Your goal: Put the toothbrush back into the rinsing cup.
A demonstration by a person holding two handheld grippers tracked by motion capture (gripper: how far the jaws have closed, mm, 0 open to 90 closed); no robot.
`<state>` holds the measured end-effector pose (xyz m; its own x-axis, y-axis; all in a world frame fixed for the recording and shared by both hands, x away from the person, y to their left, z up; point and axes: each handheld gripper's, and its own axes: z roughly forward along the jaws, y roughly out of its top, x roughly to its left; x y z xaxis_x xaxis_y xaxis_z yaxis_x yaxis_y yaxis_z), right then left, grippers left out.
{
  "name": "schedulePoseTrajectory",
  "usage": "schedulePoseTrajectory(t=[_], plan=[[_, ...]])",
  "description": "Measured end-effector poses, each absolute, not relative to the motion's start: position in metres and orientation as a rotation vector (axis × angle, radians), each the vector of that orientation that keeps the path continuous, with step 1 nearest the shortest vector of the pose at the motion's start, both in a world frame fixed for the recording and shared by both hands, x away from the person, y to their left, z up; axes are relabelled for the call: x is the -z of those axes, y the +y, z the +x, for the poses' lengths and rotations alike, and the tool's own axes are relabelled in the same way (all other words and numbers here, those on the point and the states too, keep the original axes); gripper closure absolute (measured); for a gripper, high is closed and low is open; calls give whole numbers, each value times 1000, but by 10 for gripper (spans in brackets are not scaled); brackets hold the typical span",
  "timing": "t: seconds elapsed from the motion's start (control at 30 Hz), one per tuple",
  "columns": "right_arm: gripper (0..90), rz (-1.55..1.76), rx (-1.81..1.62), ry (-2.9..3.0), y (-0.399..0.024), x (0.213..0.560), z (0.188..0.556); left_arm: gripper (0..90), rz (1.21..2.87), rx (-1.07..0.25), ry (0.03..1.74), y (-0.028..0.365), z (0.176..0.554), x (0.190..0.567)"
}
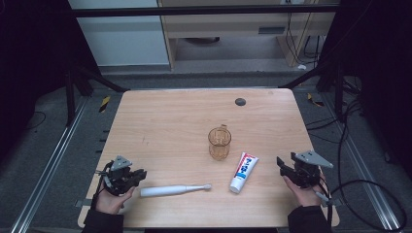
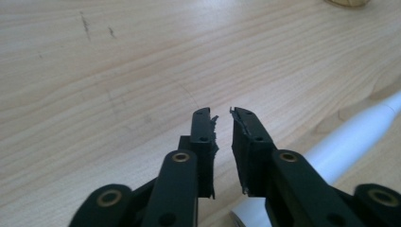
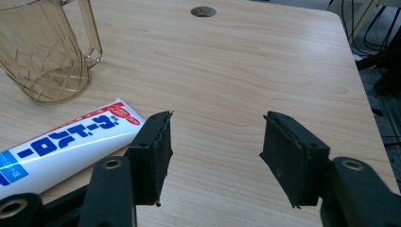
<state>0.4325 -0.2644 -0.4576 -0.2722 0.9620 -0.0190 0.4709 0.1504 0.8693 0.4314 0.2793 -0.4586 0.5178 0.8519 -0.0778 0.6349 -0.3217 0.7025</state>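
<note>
Left hand-held gripper: it sat by the near left corner of the desk, held in the person's left hand, its jaws pointing along the near edge towards the toothbrush. In the left gripper view the two black jaws stood close together with a narrow gap between them, and nothing lay in that gap; bare wood showed beyond the tips.

Right hand-held gripper: it sat by the near right corner of the desk, held in the person's right hand, jaws pointing towards the middle of the desk. In the right gripper view the jaws stood wide apart with nothing between them.

Toothbrush: a white electric toothbrush lay flat near the near edge, left of the middle, parallel to that edge, its brush head towards the toothpaste. Its handle end lay just beside the left jaws; in the left gripper view the handle ran past the outside of the right-hand jaw, not inside the gap. Whether it touched that jaw could not be told.

Toothpaste: a white tube with blue and red print lay flat right of the middle, near the near edge, its cap towards that edge. In the right gripper view it lay just beside the left-hand jaw.

Cup: a clear amber cup with a handle stood upright around the middle of the desk, just beyond the toothpaste.
</note>
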Motion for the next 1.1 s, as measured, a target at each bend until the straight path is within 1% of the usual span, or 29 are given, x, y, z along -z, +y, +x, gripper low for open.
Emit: schedulePoseTrajectory(t=[0.07,0.1,0.13,0.3,0.67,1.1], plan=[[428,1371,-1049,1830,-264,458,433,819,2073,-394,1207,279,430,459],[429,1366,-1043,1837,-264,458,433,848,2091,-382,1201,277,429,461],[429,1366,-1043,1837,-264,458,433,858,2091,-382,1201,277,429,461],[431,1370,-1037,1842,-264,459,433,893,2154,-356,1172,270,424,465],[433,1380,-1041,1845,-264,459,433,897,2225,-317,1136,264,418,469],[432,1376,-1030,1847,-263,460,434,897,2232,-296,1131,265,411,471]])
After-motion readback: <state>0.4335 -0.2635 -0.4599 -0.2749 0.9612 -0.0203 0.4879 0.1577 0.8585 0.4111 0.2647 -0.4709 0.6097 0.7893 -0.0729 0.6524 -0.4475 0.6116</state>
